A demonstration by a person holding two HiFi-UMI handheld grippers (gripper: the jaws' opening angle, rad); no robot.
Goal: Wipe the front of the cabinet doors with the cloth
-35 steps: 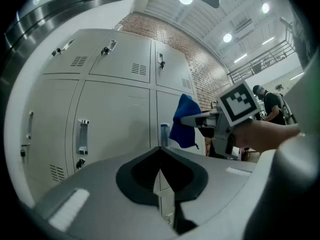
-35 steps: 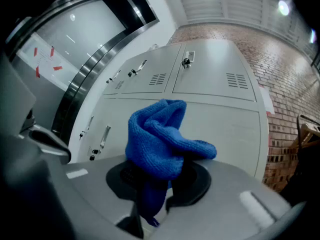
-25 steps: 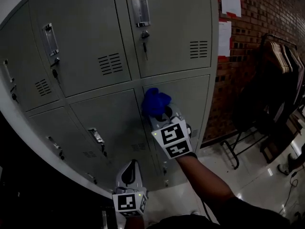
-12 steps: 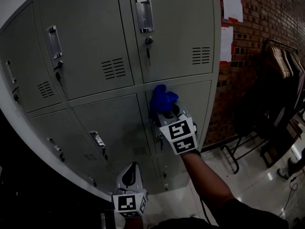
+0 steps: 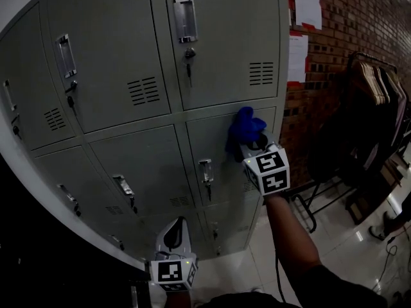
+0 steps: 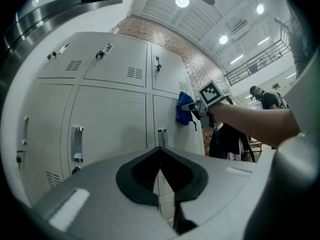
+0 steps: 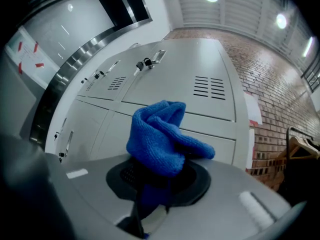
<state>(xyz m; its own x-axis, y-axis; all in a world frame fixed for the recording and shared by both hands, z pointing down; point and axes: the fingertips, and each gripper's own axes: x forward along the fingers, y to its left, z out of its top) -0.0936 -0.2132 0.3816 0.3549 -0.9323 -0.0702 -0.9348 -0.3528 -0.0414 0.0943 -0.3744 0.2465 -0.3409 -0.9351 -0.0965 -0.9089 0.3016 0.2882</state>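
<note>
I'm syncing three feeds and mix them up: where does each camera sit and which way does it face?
Head view: on the person's head, looking steeply down the grey metal locker cabinet; shows the left gripper, right gripper and right forearm.
Left gripper view: rides the left gripper, aimed up at the doors; its shut jaws show.
Right gripper view: rides the right gripper, facing the doors; its jaws clamp the blue knitted cloth.
Shared: head and left gripper views both show the right gripper's cloth against a door.
</note>
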